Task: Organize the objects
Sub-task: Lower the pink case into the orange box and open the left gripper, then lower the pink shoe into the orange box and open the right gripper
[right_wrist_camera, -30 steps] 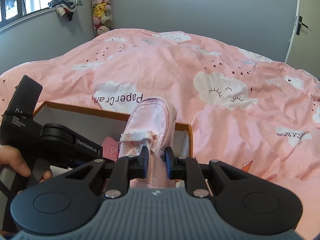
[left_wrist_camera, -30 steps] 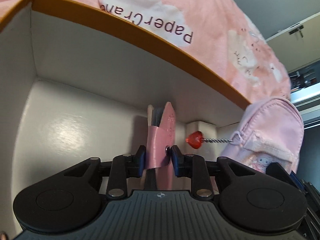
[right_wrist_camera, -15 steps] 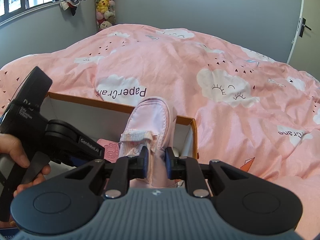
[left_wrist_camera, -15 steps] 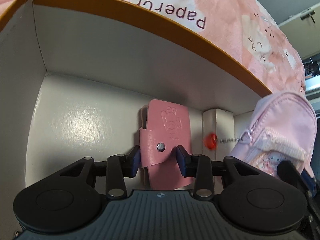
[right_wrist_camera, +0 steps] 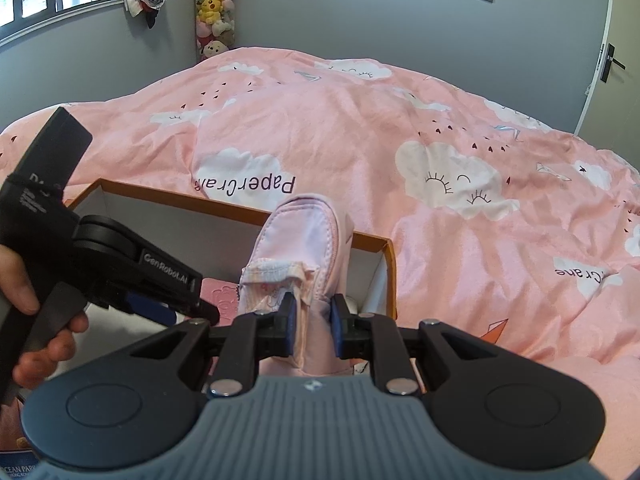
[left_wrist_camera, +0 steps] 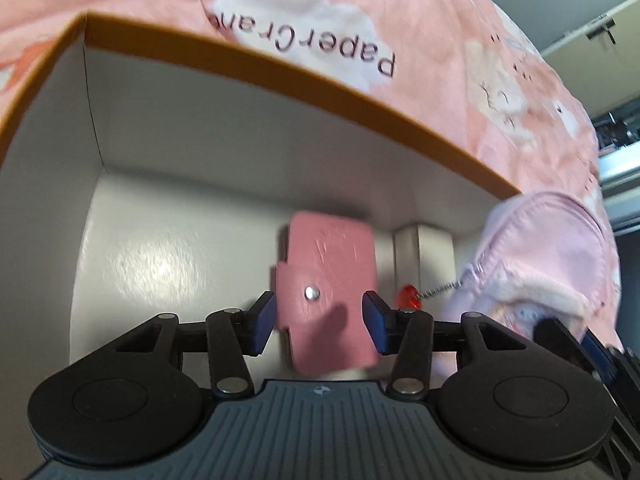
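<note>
The left gripper [left_wrist_camera: 318, 322] points down into the box with its blue-padded jaws apart; they have just been opening, and the flat pink leather card holder [left_wrist_camera: 330, 280] lies between them, free of both pads. This holder is a rounded rectangle with a side flap fastened by one silver snap stud and a faint embossed figure on its face. It rests flat on the white floor of the open cardboard box [left_wrist_camera: 256, 80], near the far wall. The box has white inner walls and an orange-brown rim, and it sits on the bed.

Just to the right of the holder hangs one small red faceted charm [left_wrist_camera: 408, 295] on a short silver ball chain, which runs to the pale pink fabric pouch [left_wrist_camera: 552, 256].

The right gripper [right_wrist_camera: 311, 322] is clamped on that pouch [right_wrist_camera: 304, 248], its pads pressing the lower part of the soft cloth. The pouch stands upright over the right end of the box [right_wrist_camera: 372, 242], with stitched seams, a frilled front pocket and a small cartoon print. From this view the left gripper [right_wrist_camera: 200, 307] is seen held by a person's hand [right_wrist_camera: 36, 320], and a corner of the card holder [right_wrist_camera: 220, 294] shows beneath it.

Around the box spreads one pink quilt [right_wrist_camera: 400, 128] printed with white clouds and the words "PaperCrane". One column of plush toys [right_wrist_camera: 212, 4] hangs in the corner of the grey wall.
</note>
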A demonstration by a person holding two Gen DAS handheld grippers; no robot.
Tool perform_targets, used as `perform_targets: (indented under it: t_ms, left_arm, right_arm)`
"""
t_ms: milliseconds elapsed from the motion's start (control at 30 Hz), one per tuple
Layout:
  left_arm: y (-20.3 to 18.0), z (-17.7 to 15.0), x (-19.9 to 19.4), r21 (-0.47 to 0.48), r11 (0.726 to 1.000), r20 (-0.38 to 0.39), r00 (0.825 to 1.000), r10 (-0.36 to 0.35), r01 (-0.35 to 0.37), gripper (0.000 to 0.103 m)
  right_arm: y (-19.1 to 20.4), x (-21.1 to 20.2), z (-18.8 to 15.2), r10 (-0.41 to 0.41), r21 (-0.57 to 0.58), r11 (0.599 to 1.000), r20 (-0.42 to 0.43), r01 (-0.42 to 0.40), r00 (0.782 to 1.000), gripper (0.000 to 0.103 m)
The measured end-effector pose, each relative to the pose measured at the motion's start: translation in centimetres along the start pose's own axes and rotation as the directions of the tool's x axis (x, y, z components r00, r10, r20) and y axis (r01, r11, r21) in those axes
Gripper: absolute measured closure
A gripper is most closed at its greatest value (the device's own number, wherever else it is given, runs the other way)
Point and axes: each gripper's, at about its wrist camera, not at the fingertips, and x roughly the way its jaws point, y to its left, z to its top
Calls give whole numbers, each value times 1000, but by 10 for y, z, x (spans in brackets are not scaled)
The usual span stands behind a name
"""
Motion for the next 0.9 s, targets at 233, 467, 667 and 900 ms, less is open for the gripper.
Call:
perform_targets:
  t_ms: [233,467,667,900]
  left_arm:
    - [11,-2,5,1,1000,-72,997,0,0,45]
    - [7,7,13,4,1000,-62,998,3,-2,52]
    - [-5,12,26,37,999,-55,998,-20,22,66]
    - [-14,14,32,71,997,-69,997,-21,26,66]
  right_arm:
    - [-1,-2,-1,-2,6,1000,5,2,1000,84]
    - [-6,-3,-3,-4,13,1000,5,4,1000,84]
    - [-11,-2,-4,-5,23,1000,0,5,1000,84]
    - [-15,2,-4,1,31,1000,-16,-1,1000,84]
